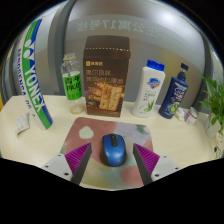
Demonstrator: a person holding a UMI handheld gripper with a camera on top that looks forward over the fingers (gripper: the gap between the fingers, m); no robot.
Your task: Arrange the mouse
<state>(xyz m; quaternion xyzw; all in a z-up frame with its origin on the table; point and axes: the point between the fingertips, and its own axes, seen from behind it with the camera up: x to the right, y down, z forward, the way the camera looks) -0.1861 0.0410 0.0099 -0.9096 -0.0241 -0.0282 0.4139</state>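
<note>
- The gripper point(110, 163) has its two fingers spread apart, one at either side of the mouse, their magenta pads point(77, 156) facing inward. There seems to be a narrow gap between each pad and the mouse's flanks, so I judge the fingers open about it rather than pressing on it, though the view is too coarse here to be certain.
- The blue mouse point(112, 150) lies between the fingers on the near part of a patterned mouse mat point(88, 128), resting on its own support. Its position square between the pads suits a side-on pinch, which is probably why the gripper is lined up so.
- The mat lies flat on the pale table point(40, 130), giving the mouse its proper place; the arranging likely means setting it neatly there.
- Beyond the mat stands a brown carton point(107, 83) with white writing across its upper face and a picture of stacked pieces lower down; the characters are too small to read.
- Left of it stands a clear bottle point(72, 84) with a green label, unreadable.
- Further left leans a long white and green racket case point(34, 75) bearing large letters, seemingly "YONEX".
- To the right stand a white bottle point(150, 90) and a blue bottle point(175, 92), labels illegible, with green plant leaves point(213, 103) beside them.
</note>
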